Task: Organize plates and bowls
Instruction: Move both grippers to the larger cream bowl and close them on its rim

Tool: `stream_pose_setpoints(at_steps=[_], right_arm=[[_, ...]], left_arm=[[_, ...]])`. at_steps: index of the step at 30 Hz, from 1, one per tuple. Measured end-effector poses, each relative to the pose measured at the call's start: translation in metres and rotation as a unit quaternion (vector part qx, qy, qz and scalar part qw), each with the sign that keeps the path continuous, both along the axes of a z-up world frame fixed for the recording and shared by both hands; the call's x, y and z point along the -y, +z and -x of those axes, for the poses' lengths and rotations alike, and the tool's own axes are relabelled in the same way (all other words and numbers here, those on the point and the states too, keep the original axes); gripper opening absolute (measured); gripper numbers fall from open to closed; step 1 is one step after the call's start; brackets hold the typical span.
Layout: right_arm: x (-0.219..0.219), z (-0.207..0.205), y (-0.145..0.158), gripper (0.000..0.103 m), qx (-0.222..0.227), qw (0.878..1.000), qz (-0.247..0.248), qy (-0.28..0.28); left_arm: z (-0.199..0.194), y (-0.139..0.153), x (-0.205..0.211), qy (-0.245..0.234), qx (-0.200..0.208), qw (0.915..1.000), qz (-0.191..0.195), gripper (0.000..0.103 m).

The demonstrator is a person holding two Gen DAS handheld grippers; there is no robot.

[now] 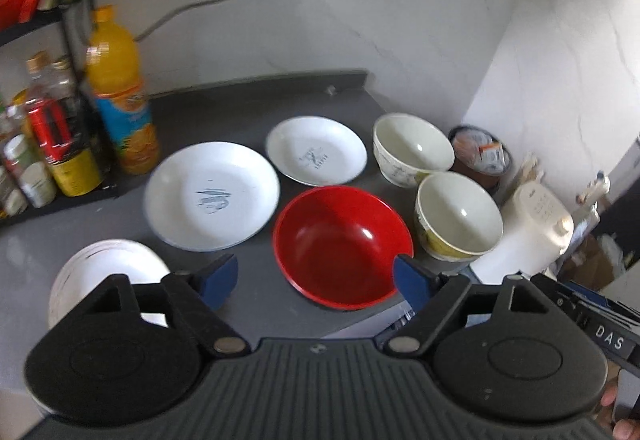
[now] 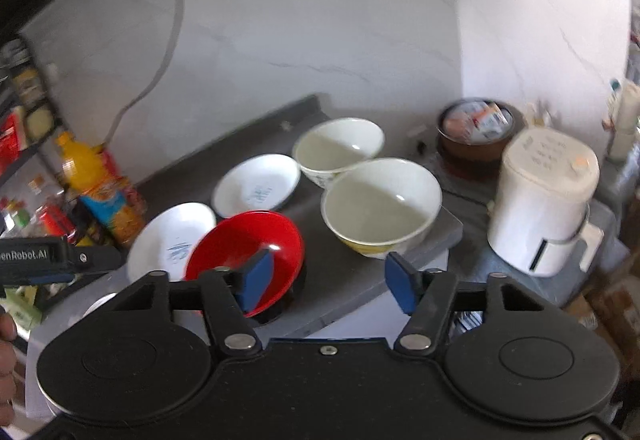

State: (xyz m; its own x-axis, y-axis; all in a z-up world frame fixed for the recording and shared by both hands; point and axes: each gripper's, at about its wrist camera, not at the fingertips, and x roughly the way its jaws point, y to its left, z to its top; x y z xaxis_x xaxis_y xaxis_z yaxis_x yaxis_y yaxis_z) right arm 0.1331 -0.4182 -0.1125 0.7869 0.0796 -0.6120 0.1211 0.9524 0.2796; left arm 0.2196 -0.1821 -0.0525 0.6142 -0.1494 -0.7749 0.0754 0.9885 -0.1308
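On the grey counter (image 1: 248, 316) lie a red bowl (image 1: 342, 246), two white plates (image 1: 212, 196) (image 1: 316, 151) with blue marks, two cream bowls (image 1: 412, 148) (image 1: 458, 220) and a white dish (image 1: 106, 272) at the near left. My left gripper (image 1: 316, 282) hovers open above the counter's front, its blue pads either side of the red bowl's near rim. In the right wrist view my right gripper (image 2: 330, 282) is open too, nothing between its fingers, with the red bowl (image 2: 244, 248) behind its left pad and a cream bowl (image 2: 382, 206) beyond.
An orange juice bottle (image 1: 118, 92) and a rack of jars (image 1: 36, 144) stand at the left. A brown lidded pot (image 2: 476, 132) and a white appliance (image 2: 544, 200) sit on a lower surface to the right. A cable (image 2: 160, 52) hangs down the marble wall.
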Motion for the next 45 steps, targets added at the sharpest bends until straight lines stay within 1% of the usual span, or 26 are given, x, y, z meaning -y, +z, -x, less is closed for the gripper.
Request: stream_pose_setpoints(at_steps=[1, 3, 5, 7, 9, 12, 15, 18, 20, 22, 23, 25, 30, 35, 38, 40, 42, 45], right_arm=[[0.001, -0.005, -0.003, 0.057, -0.004, 1.0, -0.005, -0.009], [0.004, -0.015, -0.009, 0.056, -0.003, 1.0, -0.009, -0.022], [0.004, -0.026, -0.015, 0.053, -0.015, 0.999, 0.0, -0.039], [0.006, -0.033, -0.02, 0.049, -0.022, 0.998, -0.003, -0.052], [0.01, -0.04, -0.025, 0.047, -0.025, 0.997, -0.008, -0.067], [0.014, -0.048, -0.034, 0.041, -0.037, 0.995, -0.005, -0.087], [0.021, -0.054, -0.044, 0.036, -0.048, 0.993, -0.013, -0.106], [0.029, -0.059, -0.052, 0.034, -0.058, 0.99, -0.022, -0.125], [0.035, -0.065, -0.055, 0.034, -0.062, 0.989, -0.018, -0.133], [0.041, -0.071, -0.058, 0.034, -0.065, 0.988, -0.019, -0.137], [0.045, -0.076, -0.061, 0.034, -0.07, 0.988, -0.021, -0.139], [0.051, -0.084, -0.066, 0.033, -0.077, 0.987, -0.025, -0.14], [0.066, -0.108, -0.077, 0.03, -0.085, 0.989, -0.037, -0.119], [0.083, -0.131, -0.089, 0.027, -0.102, 0.99, -0.05, -0.089], [0.091, -0.143, -0.096, 0.027, -0.115, 0.989, -0.045, -0.077], [0.099, -0.15, -0.101, 0.024, -0.123, 0.988, -0.053, -0.072], [0.106, -0.157, -0.105, 0.023, -0.128, 0.988, -0.057, -0.063], [0.114, -0.167, -0.111, 0.022, -0.136, 0.988, -0.061, -0.048]], left_arm=[[-0.01, -0.004, 0.002, -0.007, -0.008, 0.9999, 0.004, 0.08], [-0.024, -0.011, 0.007, -0.019, -0.011, 0.9997, 0.007, 0.077], [-0.04, -0.017, 0.015, -0.032, -0.014, 0.9994, -0.001, 0.075], [-0.053, -0.023, 0.022, -0.044, -0.021, 0.9988, 0.003, 0.073], [-0.064, -0.028, 0.03, -0.054, -0.024, 0.9982, 0.003, 0.07], [-0.074, -0.03, 0.043, -0.085, -0.008, 0.9963, -0.008, 0.07], [-0.086, -0.035, 0.056, -0.108, -0.019, 0.9939, -0.001, 0.068], [-0.097, -0.041, 0.069, -0.124, -0.018, 0.9921, -0.006, 0.062], [-0.103, -0.044, 0.076, -0.132, -0.022, 0.991, 0.003, 0.061], [-0.111, -0.048, 0.082, -0.15, -0.024, 0.9882, 0.02, 0.06], [-0.115, -0.05, 0.087, -0.153, -0.029, 0.9875, 0.021, 0.06], [-0.124, -0.057, 0.095, -0.155, -0.036, 0.9871, 0.019, 0.059], [-0.146, -0.072, 0.113, -0.143, -0.052, 0.9881, 0.02, 0.047], [-0.166, -0.083, 0.129, -0.122, -0.071, 0.9898, 0.02, 0.043], [-0.176, -0.092, 0.14, -0.117, -0.077, 0.9901, 0.013, 0.041], [-0.183, -0.099, 0.146, -0.106, -0.092, 0.99, 0.013, 0.038], [-0.188, -0.106, 0.152, -0.099, -0.101, 0.9899, 0.012, 0.031], [-0.194, -0.115, 0.158, -0.086, -0.11, 0.9902, 0.004, 0.028]])
